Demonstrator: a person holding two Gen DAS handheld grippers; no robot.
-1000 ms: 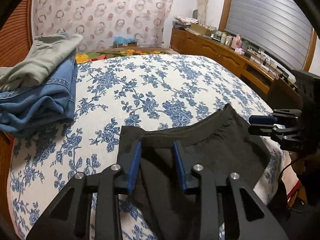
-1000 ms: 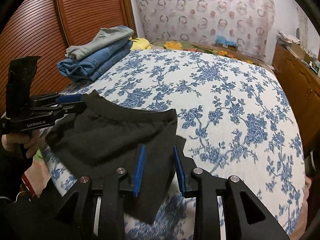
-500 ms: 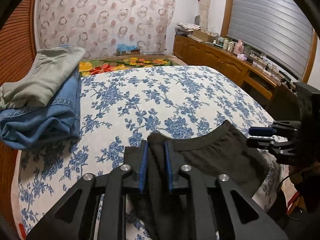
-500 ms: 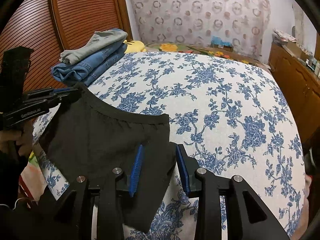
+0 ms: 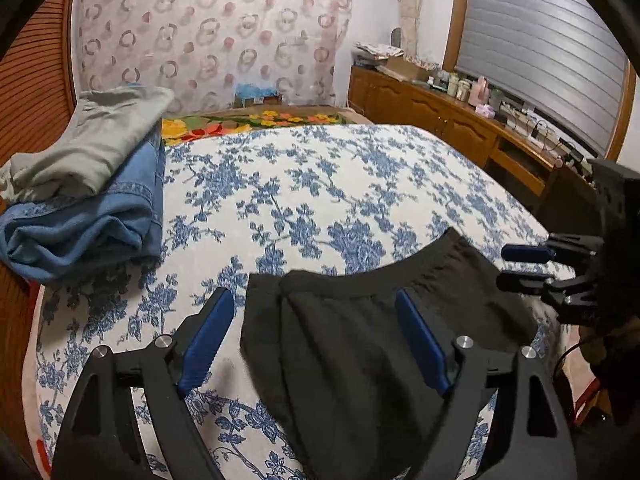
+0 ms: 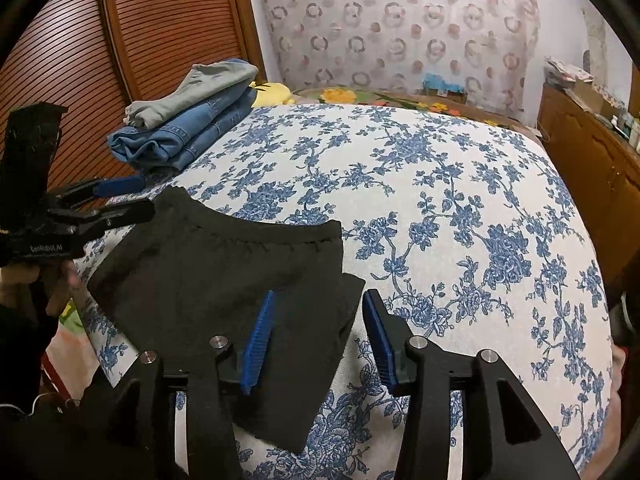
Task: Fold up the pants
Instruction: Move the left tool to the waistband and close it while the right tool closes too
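Both tools gape over black pants (image 5: 360, 340), waistband facing the headboard.

Slatted wooden wardrobe doors (image 6: 72, 60); ring-patterned curtain (image 5: 208, 36); wooden sideboard (image 5: 448, 128) under shuttered window (image 5: 536, 48).

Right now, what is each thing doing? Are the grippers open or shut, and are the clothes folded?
Left gripper: open, over the black pants.
Right gripper: open, at the black pants' edge.
Black pants: lying on the bed, hanging off its edge.
Jeans: folded.
Grey pants: folded, stacked on the jeans.
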